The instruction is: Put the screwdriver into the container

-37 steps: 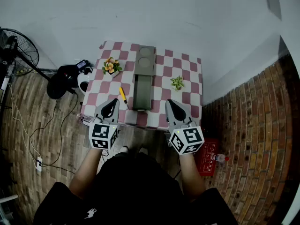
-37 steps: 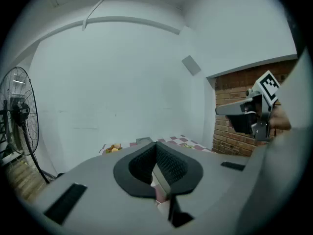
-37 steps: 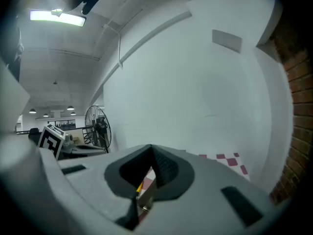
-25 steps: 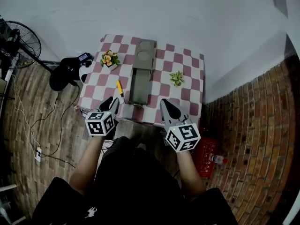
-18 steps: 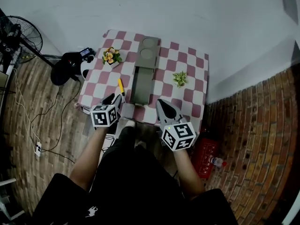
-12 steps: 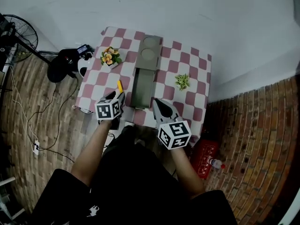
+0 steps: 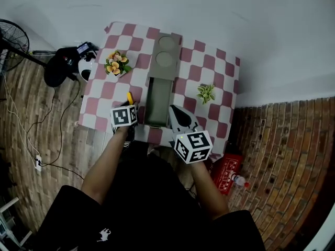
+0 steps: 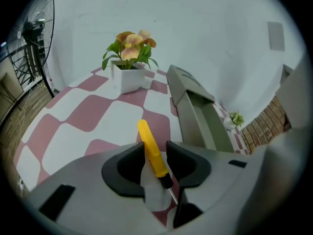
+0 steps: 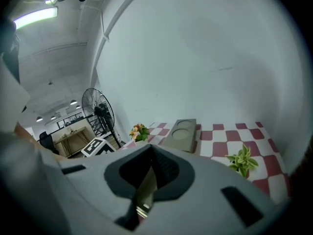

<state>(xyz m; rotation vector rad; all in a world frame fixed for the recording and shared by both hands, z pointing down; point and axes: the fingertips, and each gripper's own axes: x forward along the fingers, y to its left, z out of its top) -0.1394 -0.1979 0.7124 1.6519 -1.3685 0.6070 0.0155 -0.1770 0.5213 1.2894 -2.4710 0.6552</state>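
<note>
container (image 7: 158,101) open on top; flower pot (image 7: 116,65) well left-rear.

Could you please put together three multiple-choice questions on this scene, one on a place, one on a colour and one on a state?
1. On which side of the container, from where the person stands, is the flower pot?
A. left
B. right
C. inside it

2. What colour is the handle of the screwdriver?
A. red
B. yellow
C. blue

3. What is between the fingers of the left gripper?
A. nothing
B. a spoon
C. the screwdriver

Answers:
1 A: in the head view the flower pot stands to the left of the container.
2 B: the handle is plain yellow in the left gripper view.
3 C: the left gripper's fingers are closing with the screwdriver's handle between them.
</note>
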